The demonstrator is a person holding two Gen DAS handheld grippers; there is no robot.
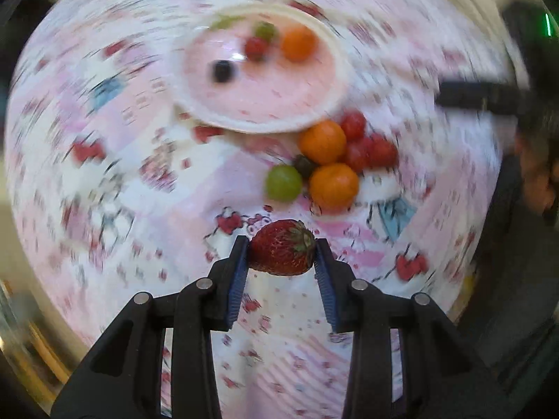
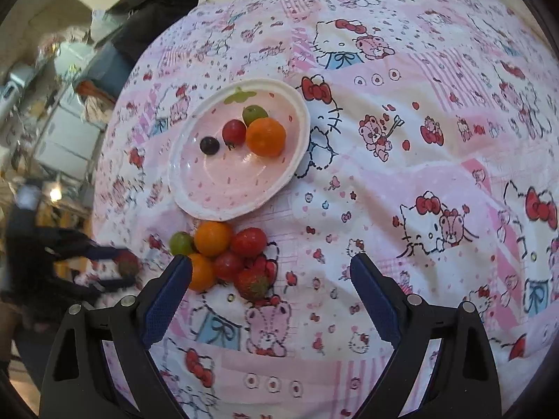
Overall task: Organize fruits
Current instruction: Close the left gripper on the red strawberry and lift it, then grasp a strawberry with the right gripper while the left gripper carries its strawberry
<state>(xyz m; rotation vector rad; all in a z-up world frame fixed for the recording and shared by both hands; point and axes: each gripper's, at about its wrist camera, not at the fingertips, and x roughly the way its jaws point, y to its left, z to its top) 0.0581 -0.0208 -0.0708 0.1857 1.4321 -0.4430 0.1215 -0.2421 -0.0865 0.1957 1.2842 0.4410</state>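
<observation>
My left gripper (image 1: 282,253) is shut on a red strawberry (image 1: 283,252) and holds it above the cloth; the view is motion-blurred. It also shows blurred at the left of the right wrist view (image 2: 122,267). A pink plate (image 1: 209,108) (image 2: 195,202) holds an orange fruit (image 2: 265,137), a red tomato (image 2: 234,132), a green grape (image 2: 254,114) and a dark grape (image 2: 209,145). A pile of fruit (image 1: 332,160) lies on the cloth beside the plate: oranges (image 2: 213,238), tomatoes (image 2: 248,241), a green grape (image 2: 181,242), a strawberry (image 2: 253,283). My right gripper (image 2: 270,269) is open and empty over the cloth, just near the pile.
A pink and white cartoon-print cloth (image 2: 401,174) covers the whole table. Beyond its left edge are dark clothing (image 2: 153,10) and room clutter (image 2: 63,129). A person's hand and dark sleeve (image 1: 534,174) are at the right of the left wrist view.
</observation>
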